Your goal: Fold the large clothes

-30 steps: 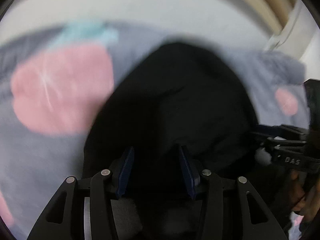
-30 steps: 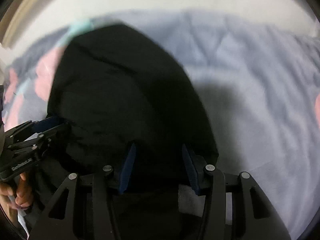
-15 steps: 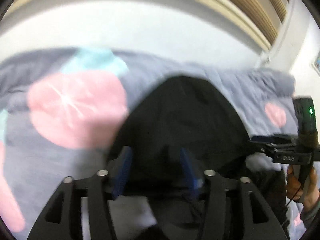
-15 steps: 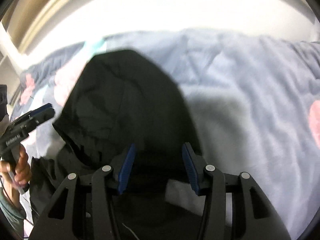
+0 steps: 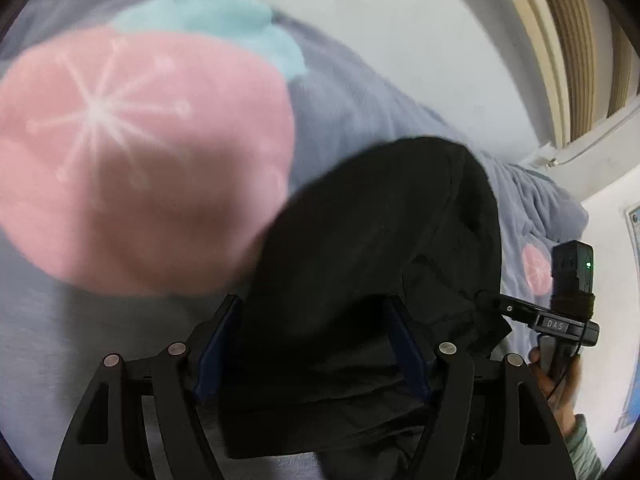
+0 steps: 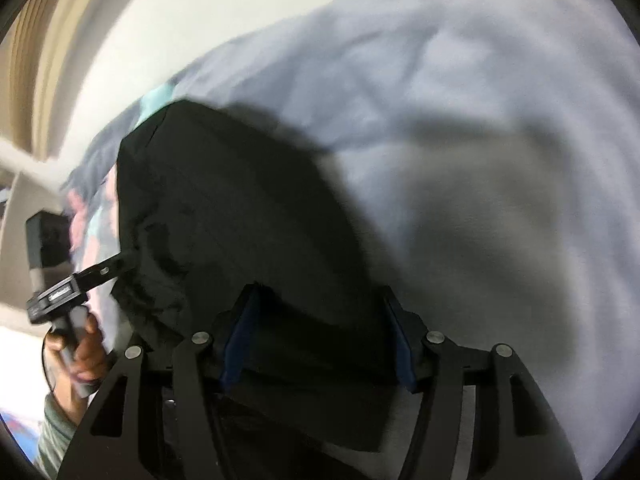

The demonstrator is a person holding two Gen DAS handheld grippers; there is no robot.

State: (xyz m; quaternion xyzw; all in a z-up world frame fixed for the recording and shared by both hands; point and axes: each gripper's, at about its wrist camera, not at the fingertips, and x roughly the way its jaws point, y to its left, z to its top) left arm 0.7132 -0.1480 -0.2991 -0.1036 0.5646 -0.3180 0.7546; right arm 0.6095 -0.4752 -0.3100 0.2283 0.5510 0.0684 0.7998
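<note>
Both views showed a black garment (image 5: 380, 248) draped forward from between the fingers of each gripper and lifted above a grey-blue blanket (image 6: 460, 100) printed with a large pink circle (image 5: 132, 160).

Left gripper (image 5: 312, 352): the blue pads (image 5: 218, 348) stood apart with black cloth filling the gap; whether they pinched a hem could not be told, since the contact lay hidden under the fabric. To this gripper's right, the tip of the other tool entered the cloth.

Right gripper (image 6: 318, 344): the pads were likewise spread with cloth bunched between them, the grip itself unseen. To its left, the other tool's tip met the garment's edge, held by a hand (image 6: 80, 352).

The garment hung ahead of and below both grippers, its far end rounded and clear of the blanket, with a shadow to the right of it.

Judged step: carrying a held edge forward to lay a fold. To do it well, the two grippers would best travel level and in step, keeping the edge taut between them, lower the far end first, and let go only once the cloth rested flat. Uneven height would likely skew the crease.
</note>
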